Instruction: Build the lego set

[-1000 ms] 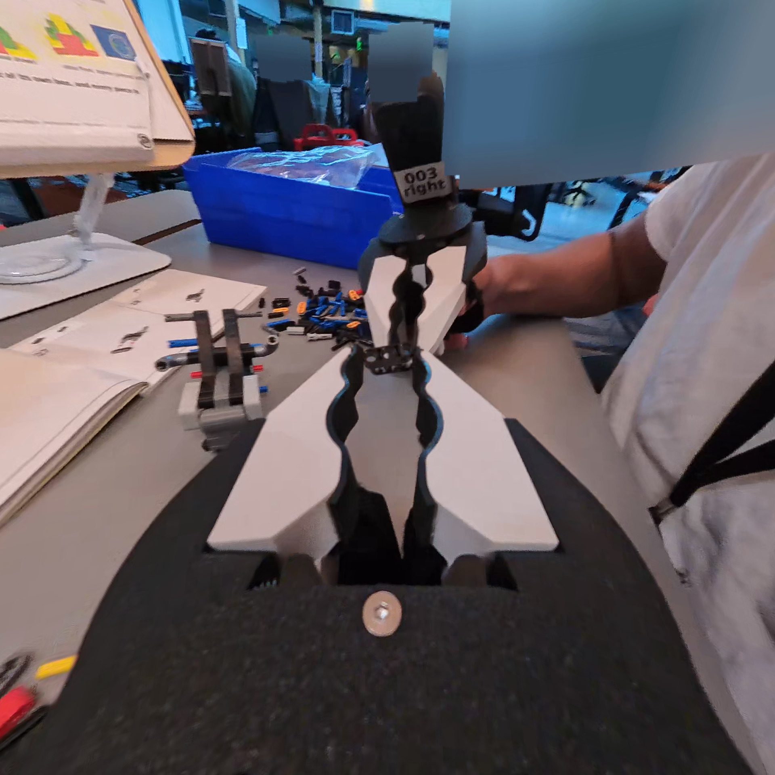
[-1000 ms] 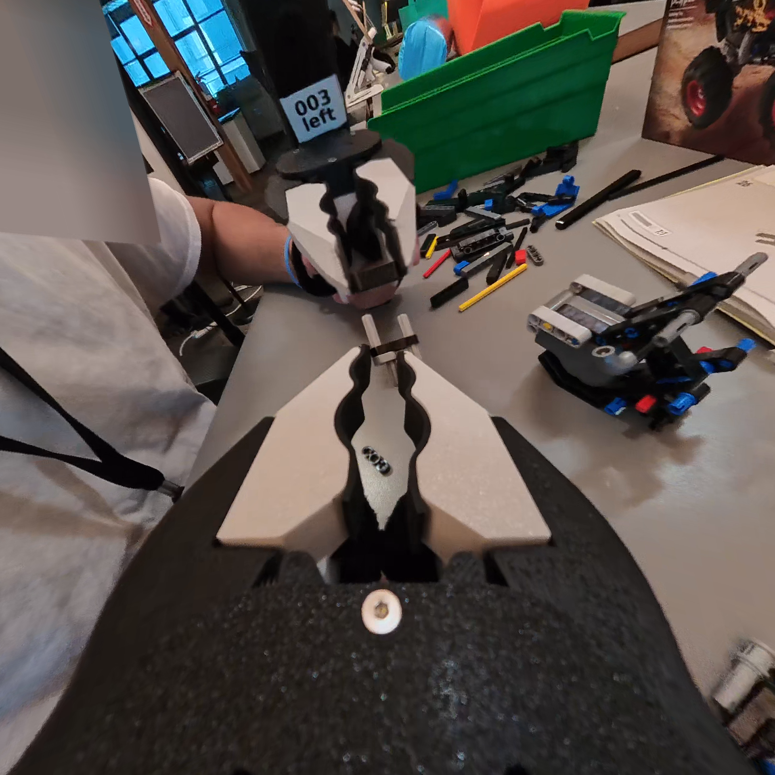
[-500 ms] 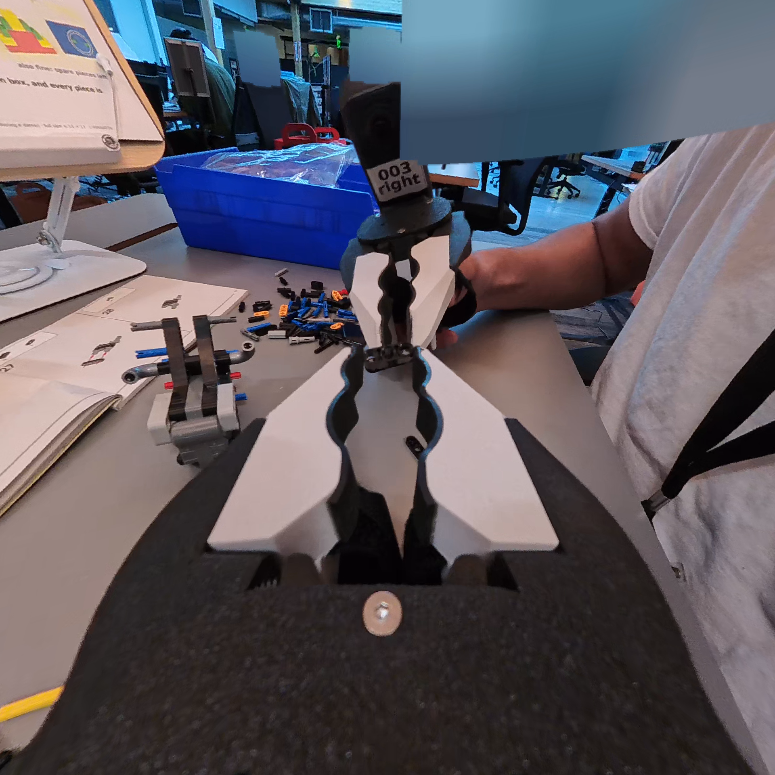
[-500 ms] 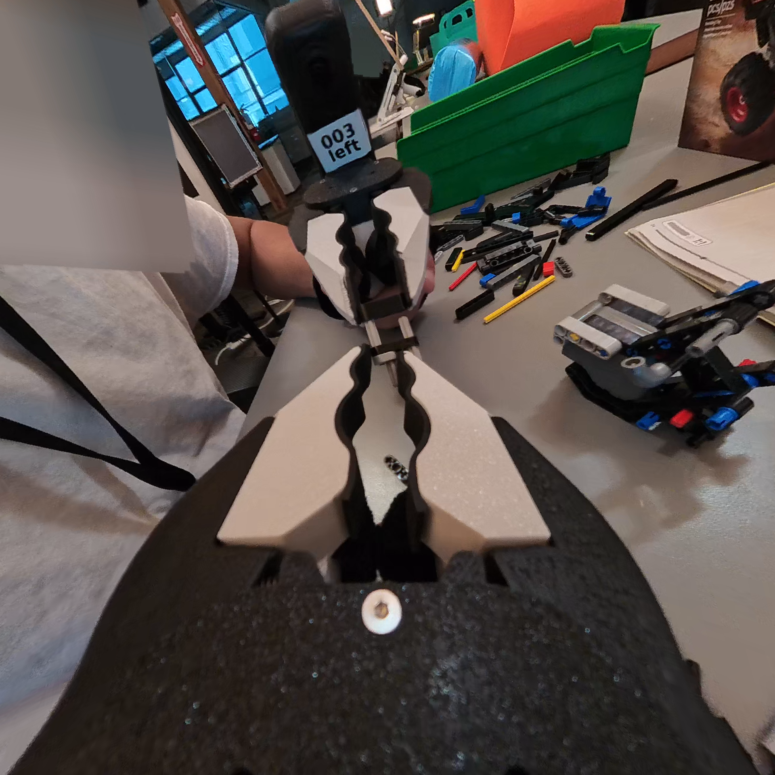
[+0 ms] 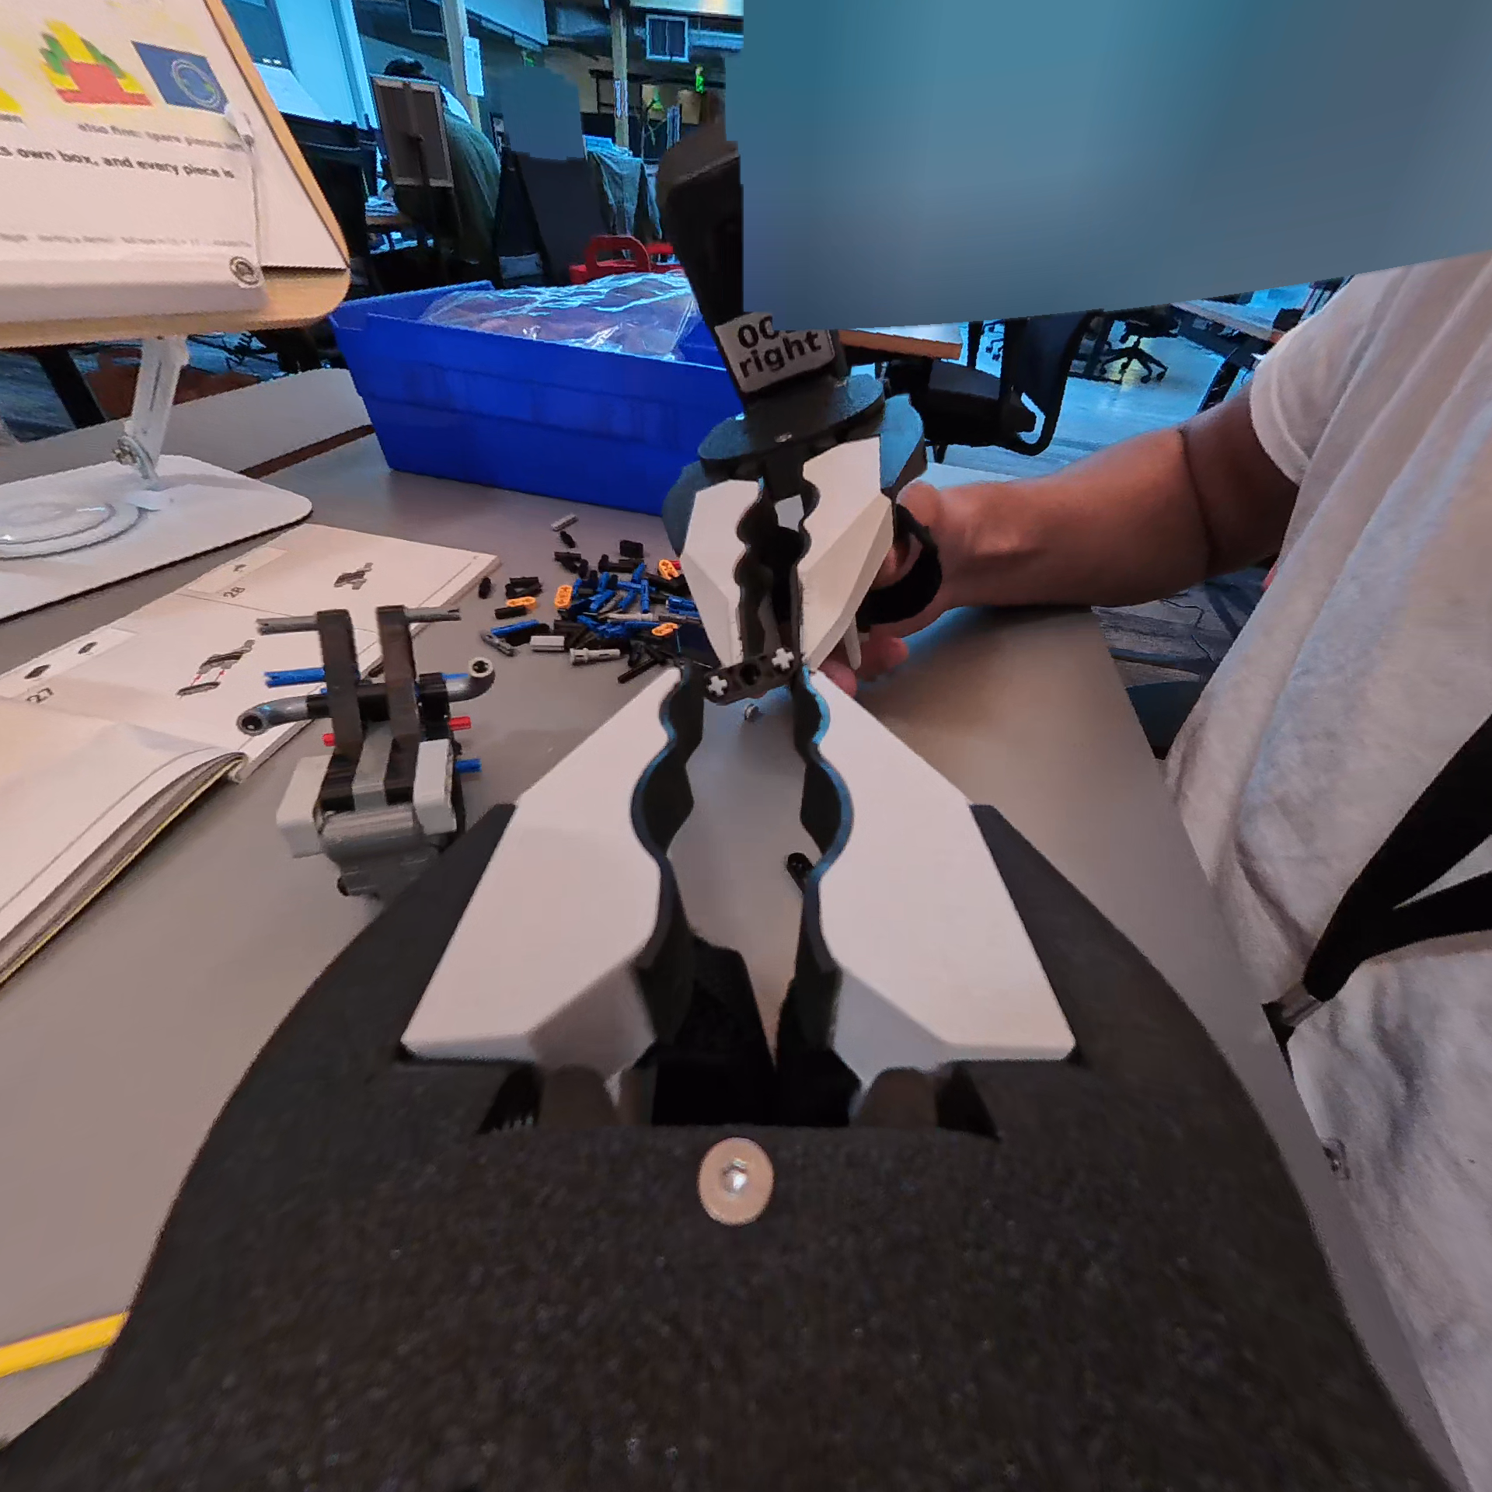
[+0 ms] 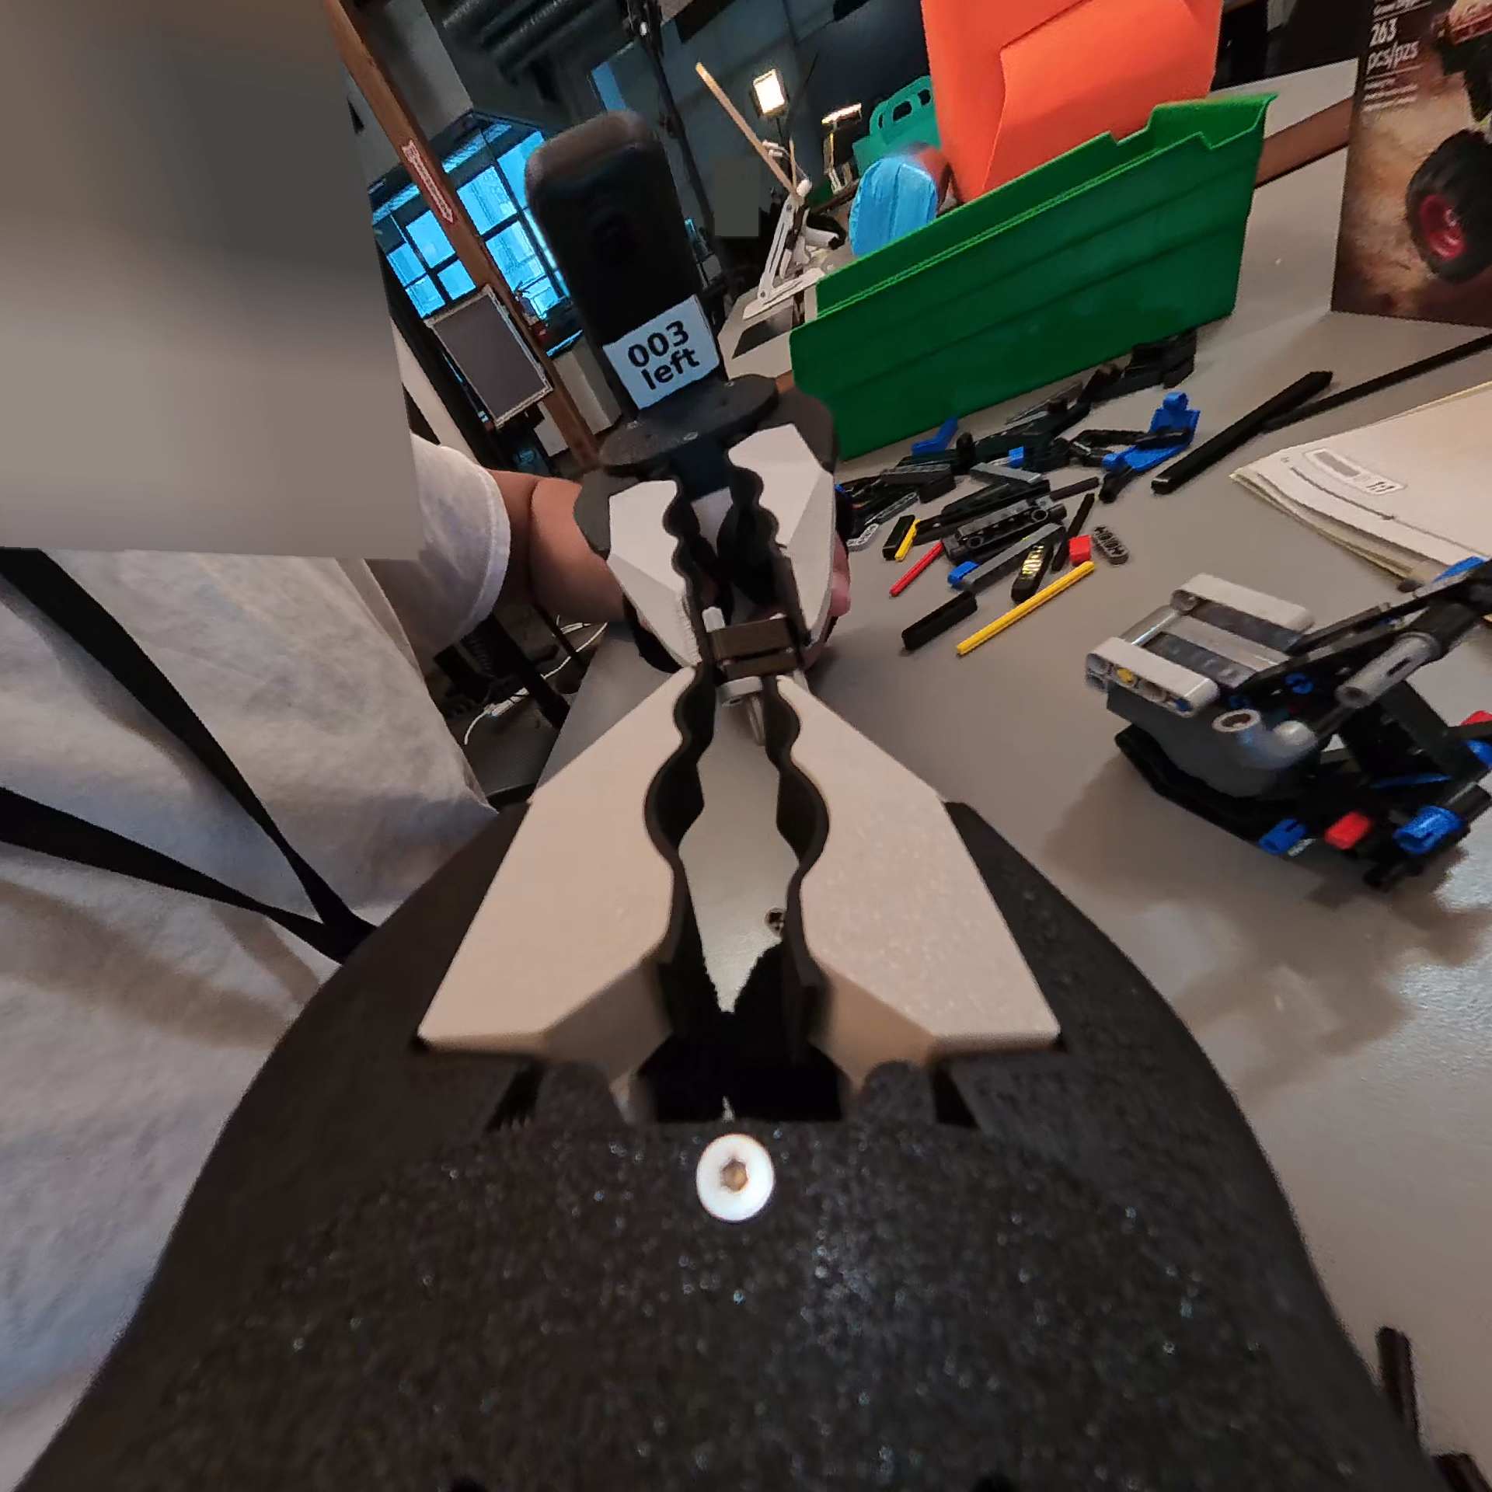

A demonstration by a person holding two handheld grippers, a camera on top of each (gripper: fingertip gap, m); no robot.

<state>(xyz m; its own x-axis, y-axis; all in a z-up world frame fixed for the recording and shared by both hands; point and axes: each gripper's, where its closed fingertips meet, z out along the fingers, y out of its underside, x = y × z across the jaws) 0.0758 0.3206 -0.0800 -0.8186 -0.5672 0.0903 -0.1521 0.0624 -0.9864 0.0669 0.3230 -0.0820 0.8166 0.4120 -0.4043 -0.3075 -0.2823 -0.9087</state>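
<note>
Item: small black connector, three holes in a row, the outer two cross-shaped. Held in the air between both grippers, above the table. Left gripper jaws clamped on its ends; right gripper jaws closed on the grey pins. Judged light, stiff, slippery; hold by flat ends.

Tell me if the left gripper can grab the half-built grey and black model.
Probably not yet: the left gripper is shut on a small black beam. The half-built grey and black model stands apart, nothing between.
</note>
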